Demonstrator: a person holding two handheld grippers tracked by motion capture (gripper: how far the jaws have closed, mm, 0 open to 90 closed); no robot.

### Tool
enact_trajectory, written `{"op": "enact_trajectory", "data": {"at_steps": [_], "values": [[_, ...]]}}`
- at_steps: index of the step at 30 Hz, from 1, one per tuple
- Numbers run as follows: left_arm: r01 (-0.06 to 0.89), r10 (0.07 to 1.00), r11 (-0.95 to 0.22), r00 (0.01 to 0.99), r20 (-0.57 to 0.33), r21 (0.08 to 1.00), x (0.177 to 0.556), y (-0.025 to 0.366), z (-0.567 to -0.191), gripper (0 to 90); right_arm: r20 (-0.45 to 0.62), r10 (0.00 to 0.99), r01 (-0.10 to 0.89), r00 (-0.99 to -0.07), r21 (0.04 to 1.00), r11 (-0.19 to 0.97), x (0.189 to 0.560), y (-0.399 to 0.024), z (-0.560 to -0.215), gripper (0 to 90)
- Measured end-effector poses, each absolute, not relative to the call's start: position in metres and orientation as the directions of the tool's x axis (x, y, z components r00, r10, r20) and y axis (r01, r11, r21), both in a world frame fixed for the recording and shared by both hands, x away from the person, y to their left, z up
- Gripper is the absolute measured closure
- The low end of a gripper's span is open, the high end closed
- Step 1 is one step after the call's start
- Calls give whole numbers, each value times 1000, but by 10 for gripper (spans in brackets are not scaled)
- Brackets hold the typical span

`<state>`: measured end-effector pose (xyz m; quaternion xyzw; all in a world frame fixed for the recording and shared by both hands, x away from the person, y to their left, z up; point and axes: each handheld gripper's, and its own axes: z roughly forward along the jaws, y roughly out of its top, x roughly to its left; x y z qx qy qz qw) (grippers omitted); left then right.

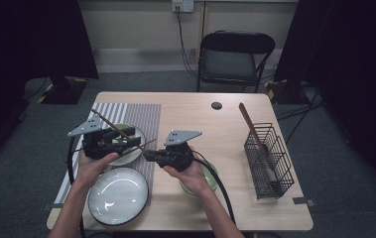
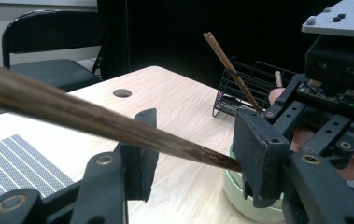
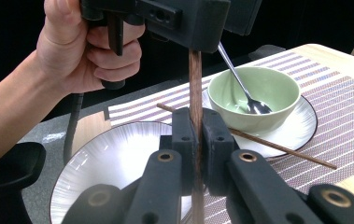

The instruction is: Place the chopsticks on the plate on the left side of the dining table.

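Chopstick held: thin dark-brown wooden chopstick (image 3: 194,88), spanning between both grippers above the plates.
Handling: judged light, stiff, smooth and prone to swivel or slip; best pinched near the thick end, square across the pads.
Right gripper (image 3: 196,135): pressed together, pinching the chopstick.
Left gripper (image 2: 191,154): spread, chopstick passing loose between the jaws.
Second chopstick (image 3: 277,147): resting across the white dark-rimmed plate (image 3: 305,122) against the pale green bowl (image 3: 268,88) with a metal spoon (image 3: 240,81).
Around: empty white dark-rimmed plate (image 1: 117,195), striped placemat (image 1: 143,116), black wire basket (image 1: 270,158) well apart at right.
In the way: the green bowl and spoon just below.
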<state>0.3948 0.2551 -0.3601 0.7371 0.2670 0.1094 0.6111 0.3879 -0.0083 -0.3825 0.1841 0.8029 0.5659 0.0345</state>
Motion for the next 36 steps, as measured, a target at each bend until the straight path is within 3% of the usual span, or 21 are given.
{"op": "enact_trajectory", "data": {"at_steps": [15, 24, 36], "values": [[280, 541, -117, 823, -176, 953, 400, 256, -366, 387, 143, 341, 250, -929, 923, 292, 387, -15, -379, 864], [264, 576, -124, 804, -147, 957, 396, 256, -359, 372, 159, 344, 263, -925, 923, 280, 390, -22, -380, 865], [297, 569, -81, 797, -201, 951, 401, 263, -366, 321, 142, 350, 253, -926, 922, 294, 389, -21, -378, 865]]}}
